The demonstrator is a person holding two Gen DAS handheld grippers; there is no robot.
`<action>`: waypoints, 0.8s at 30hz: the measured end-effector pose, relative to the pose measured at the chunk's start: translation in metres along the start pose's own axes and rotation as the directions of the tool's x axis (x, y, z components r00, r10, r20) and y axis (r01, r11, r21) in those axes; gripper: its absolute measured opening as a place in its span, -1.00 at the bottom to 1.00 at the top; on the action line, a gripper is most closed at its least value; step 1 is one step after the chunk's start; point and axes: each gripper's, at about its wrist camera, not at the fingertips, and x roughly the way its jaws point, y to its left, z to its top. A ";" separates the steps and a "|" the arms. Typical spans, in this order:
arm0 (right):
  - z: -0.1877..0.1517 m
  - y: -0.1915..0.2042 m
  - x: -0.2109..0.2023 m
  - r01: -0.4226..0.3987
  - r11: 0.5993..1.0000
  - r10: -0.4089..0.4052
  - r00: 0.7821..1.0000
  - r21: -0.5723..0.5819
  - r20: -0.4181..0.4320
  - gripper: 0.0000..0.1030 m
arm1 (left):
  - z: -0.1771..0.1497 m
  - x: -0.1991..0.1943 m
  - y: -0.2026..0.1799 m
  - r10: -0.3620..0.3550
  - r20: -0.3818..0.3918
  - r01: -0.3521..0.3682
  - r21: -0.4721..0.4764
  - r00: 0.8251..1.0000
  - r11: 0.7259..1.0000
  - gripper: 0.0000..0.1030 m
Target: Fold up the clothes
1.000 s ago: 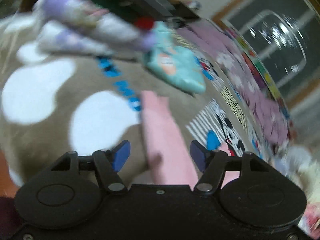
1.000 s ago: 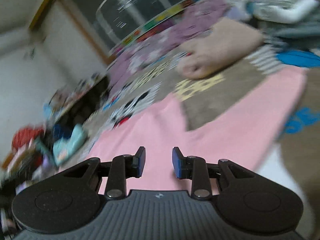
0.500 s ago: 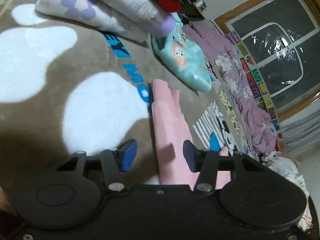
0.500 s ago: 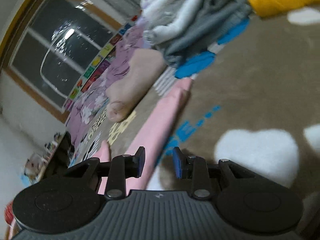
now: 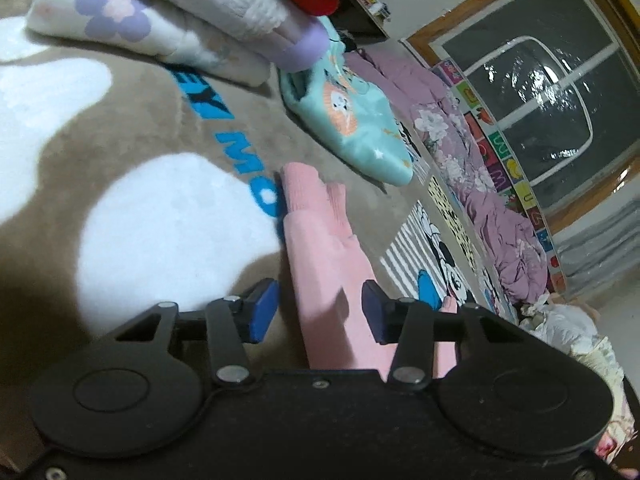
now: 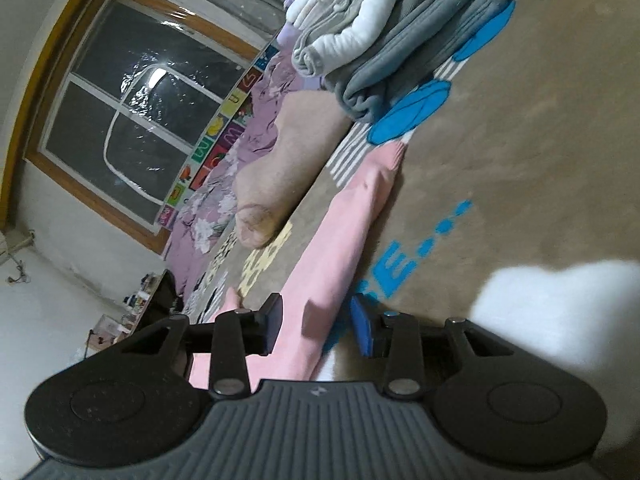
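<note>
- Lying flat on the brown rug point(image 5: 132, 120) is a long pink garment point(image 5: 320, 240), folded into a narrow strip; in the left wrist view it runs from the bottom centre up toward 12 o'clock, its ribbed cuffs at the far end beside blue lettering point(image 5: 240, 148).
- Left gripper point(image 5: 318, 312): jaws partly open and closing, the pink strip between the blue pads but not pressed by them.
- Right gripper point(image 6: 314, 324): jaws partly open and opening, straddling the edge of the pink garment point(image 6: 336, 240), which stretches away toward 1 o'clock; the pads do not squeeze it.
- A teal printed garment point(image 5: 356, 128) lies near the cuffs at 1 o'clock in the left view; a stack of folded bedding point(image 5: 168, 16) sits at 11 o'clock.
- In the right view, piled grey and white clothes point(image 6: 392, 32) sit at 1 o'clock, and a beige cushion point(image 6: 280, 164) lies beside the strip at 11 o'clock.
- A window point(image 6: 132, 116) stands behind a purple floral quilt point(image 5: 492, 200).
- No container is visible in either view.
</note>
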 end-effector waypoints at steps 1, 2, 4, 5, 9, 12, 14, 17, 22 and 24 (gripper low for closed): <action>0.000 0.000 0.002 -0.003 1.000 0.003 1.000 -0.005 -0.003 -0.25 | 0.000 0.001 0.000 -0.003 0.000 0.003 0.001 1.000 1.000 -0.31; -0.001 0.001 0.004 -0.006 1.000 0.006 1.000 -0.010 -0.006 -0.25 | -0.001 0.002 0.001 -0.007 -0.001 0.007 -0.001 1.000 1.000 -0.35; 0.000 0.002 0.007 -0.012 1.000 0.011 1.000 -0.018 -0.010 -0.25 | -0.001 0.004 0.002 -0.013 -0.001 0.013 -0.008 1.000 1.000 -0.43; 0.000 0.001 0.008 -0.014 1.000 0.014 1.000 -0.020 -0.012 -0.25 | -0.001 0.005 0.002 -0.014 -0.001 0.014 -0.009 1.000 1.000 -0.44; 0.000 0.003 0.011 -0.013 0.999 0.013 1.000 -0.034 -0.021 -0.26 | -0.004 0.005 0.002 -0.020 0.000 0.020 0.002 1.000 1.000 -0.44; 0.000 0.004 0.013 -0.011 0.999 0.009 1.000 -0.041 -0.029 -0.26 | -0.005 0.005 0.001 -0.026 0.002 0.026 0.006 1.000 1.000 -0.44; 0.000 0.004 0.012 -0.011 0.999 0.010 0.999 -0.045 -0.030 -0.26 | -0.006 0.005 0.002 -0.039 -0.002 0.039 0.002 0.999 0.999 -0.44; -0.001 0.004 0.012 -0.018 0.999 0.016 0.999 -0.045 -0.029 -0.26 | -0.006 0.004 0.002 -0.052 -0.013 0.052 -0.007 0.999 0.999 -0.44; -0.002 0.003 0.010 -0.019 0.999 0.018 0.999 -0.045 -0.032 -0.26 | -0.006 0.000 0.002 -0.077 -0.012 0.077 -0.016 0.997 0.997 -0.46; -0.002 0.004 0.010 -0.017 0.999 0.016 0.999 -0.047 -0.031 -0.26 | -0.007 -0.001 -0.001 -0.074 -0.012 0.074 0.004 0.997 0.997 -0.64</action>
